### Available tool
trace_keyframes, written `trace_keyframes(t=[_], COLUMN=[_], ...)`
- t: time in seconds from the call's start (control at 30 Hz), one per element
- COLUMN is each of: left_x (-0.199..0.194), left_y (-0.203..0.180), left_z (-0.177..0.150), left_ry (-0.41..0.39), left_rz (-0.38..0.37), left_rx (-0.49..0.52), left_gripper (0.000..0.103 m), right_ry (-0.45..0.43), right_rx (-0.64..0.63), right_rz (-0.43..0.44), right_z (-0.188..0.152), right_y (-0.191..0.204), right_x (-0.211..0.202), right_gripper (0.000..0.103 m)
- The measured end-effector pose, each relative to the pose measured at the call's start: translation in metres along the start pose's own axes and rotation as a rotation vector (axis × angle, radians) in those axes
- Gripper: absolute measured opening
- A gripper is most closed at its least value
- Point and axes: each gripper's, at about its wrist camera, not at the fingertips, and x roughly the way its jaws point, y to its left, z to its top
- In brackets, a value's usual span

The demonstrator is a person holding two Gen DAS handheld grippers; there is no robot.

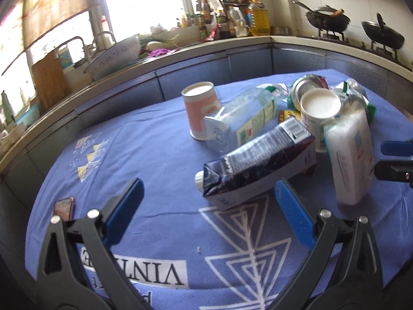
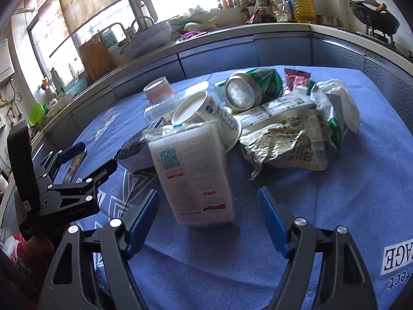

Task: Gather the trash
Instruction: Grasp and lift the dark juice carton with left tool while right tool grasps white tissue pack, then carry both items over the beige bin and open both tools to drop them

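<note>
A pile of trash lies on the blue cloth-covered table [image 1: 160, 155]. A dark blue carton [image 1: 255, 165] lies on its side just beyond my open, empty left gripper [image 1: 209, 193]. A white plastic pack [image 2: 193, 170] stands just ahead of my open, empty right gripper [image 2: 207, 201]; it also shows in the left wrist view [image 1: 351, 160]. Behind are a clear bottle [image 1: 242, 118], a pink paper cup [image 1: 201, 108], a white cup [image 2: 204, 116], a crushed green can [image 2: 247, 87], a crumpled wrapper [image 2: 286, 139] and a white bag [image 2: 340, 100].
A small phone-like object [image 1: 64, 208] lies on the cloth at the left. A kitchen counter [image 1: 180, 49] with a basin [image 1: 116, 56], bottles [image 1: 232, 18] and woks [image 1: 327, 20] runs behind the table. The left gripper shows at the left in the right wrist view [image 2: 77, 160].
</note>
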Motion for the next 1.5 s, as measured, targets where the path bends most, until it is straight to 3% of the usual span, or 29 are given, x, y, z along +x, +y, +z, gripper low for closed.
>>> trace_keyframes(t=[0.17, 0.43, 0.47, 0.5, 0.57, 0.8, 1.0, 1.23, 1.37, 1.5], left_x=[0.024, 0.060, 0.062, 0.063, 0.064, 0.034, 0.003, -0.016, -0.008, 0.018], left_y=[-0.005, -0.035, -0.038, -0.041, -0.044, -0.039, -0.045, -0.134, -0.219, -0.316], left_z=[0.001, 0.009, 0.010, 0.011, 0.012, 0.014, 0.024, 0.094, 0.143, 0.189], left_ry=[0.026, 0.030, 0.037, 0.038, 0.040, 0.062, 0.094, 0.026, -0.001, 0.063], left_rz=[-0.050, -0.120, -0.133, -0.148, -0.142, -0.216, -0.358, -0.555, -0.702, -0.844], left_rx=[0.090, 0.428, 0.450, 0.465, 0.487, 0.406, 0.246, 0.322, 0.394, 0.421], left_gripper=[0.098, 0.098, 0.095, 0.078, 0.076, 0.064, 0.061, 0.061, 0.061, 0.061], right_ry=[0.065, 0.080, 0.078, 0.079, 0.074, 0.000, -0.093, -0.221, -0.293, -0.331], right_rx=[-0.057, -0.097, -0.083, -0.069, -0.049, 0.013, 0.105, 0.243, 0.313, 0.398], right_rz=[0.001, -0.058, -0.047, -0.027, -0.010, 0.035, 0.023, -0.070, -0.203, -0.353], right_z=[-0.003, 0.007, 0.007, 0.007, 0.005, -0.003, -0.012, -0.020, -0.033, -0.052], right_y=[0.010, 0.005, 0.003, 0.000, -0.006, -0.033, -0.073, -0.154, -0.221, -0.293], right_x=[0.019, 0.044, 0.043, 0.042, 0.036, -0.004, -0.033, -0.075, -0.110, -0.148], right_gripper=[0.077, 0.077, 0.070, 0.062, 0.060, 0.059, 0.059, 0.059, 0.059, 0.060])
